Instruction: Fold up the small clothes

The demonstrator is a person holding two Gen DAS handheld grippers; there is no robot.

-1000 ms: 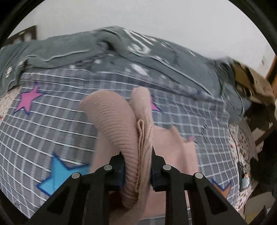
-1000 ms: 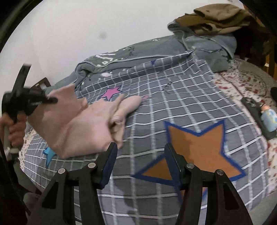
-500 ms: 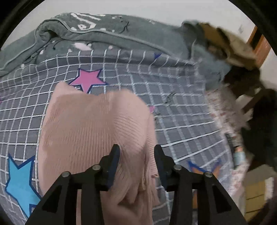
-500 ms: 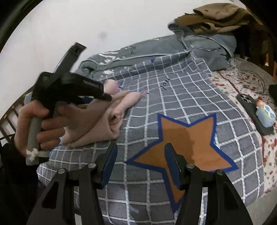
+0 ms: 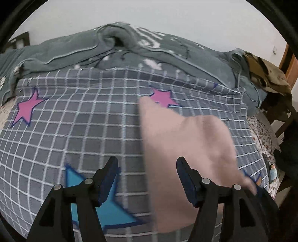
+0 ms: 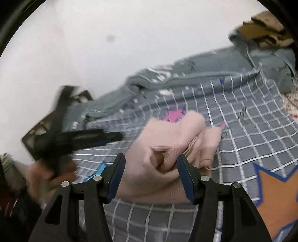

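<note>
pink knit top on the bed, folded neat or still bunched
Bunched. The pink knit top lies rumpled on the checked bedspread, with loose overlapping folds and a ribbed edge poking out at its middle.

A plain white wall [image 5: 167, 16] rises beyond the fingertips, behind a bed under a grey checked star-print cover [image 5: 83, 126]. Rumpled grey bedding [image 5: 177, 55] lies ahead; a wooden door frame [image 5: 287, 61] stands far right.
</note>
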